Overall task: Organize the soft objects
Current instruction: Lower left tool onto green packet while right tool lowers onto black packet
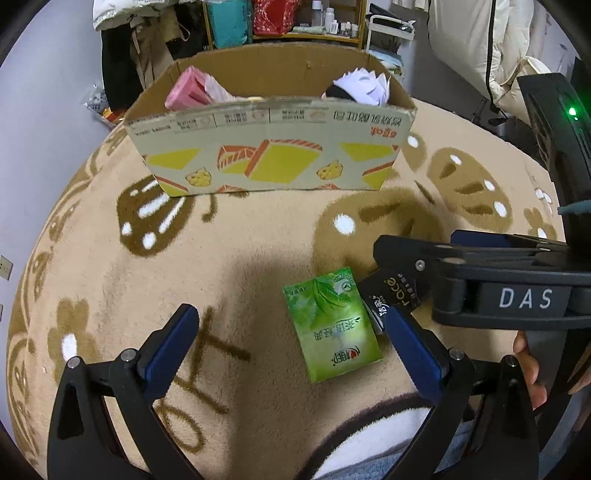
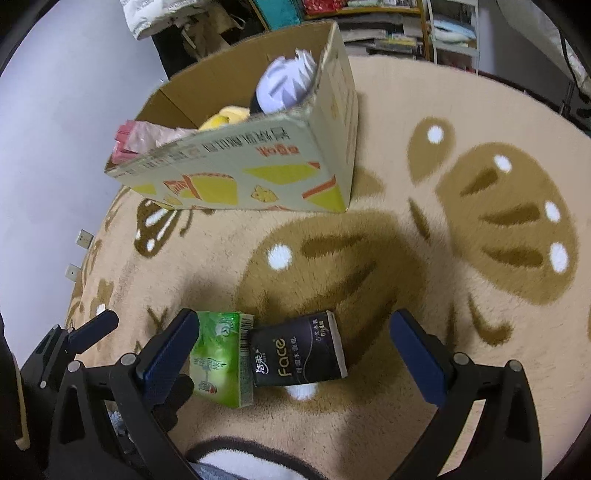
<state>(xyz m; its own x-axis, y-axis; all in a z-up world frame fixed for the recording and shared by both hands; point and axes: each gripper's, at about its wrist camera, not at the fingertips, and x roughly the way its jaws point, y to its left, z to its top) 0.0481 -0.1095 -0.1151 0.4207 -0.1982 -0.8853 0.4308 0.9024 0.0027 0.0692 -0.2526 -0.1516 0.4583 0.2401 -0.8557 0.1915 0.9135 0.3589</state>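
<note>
A green tissue pack (image 1: 332, 325) (image 2: 219, 358) and a black "Face" tissue pack (image 1: 391, 291) (image 2: 299, 349) lie side by side on the beige blanket. My left gripper (image 1: 291, 343) is open, with the green pack just inside its right finger. My right gripper (image 2: 295, 345) is open above the black pack, with the green pack by its left finger. It also shows in the left wrist view (image 1: 480, 280). The cardboard box (image 1: 269, 147) (image 2: 236, 166) behind holds a pink pack (image 1: 188, 88), a white and black plush (image 1: 362, 86) (image 2: 284, 83) and a yellow toy (image 2: 225, 118).
The patterned beige blanket (image 1: 240, 240) (image 2: 406, 258) covers the surface. A grey wall (image 1: 37, 129) is on the left. Shelves with clutter (image 1: 295, 18) and white bedding (image 1: 480, 44) stand behind the box.
</note>
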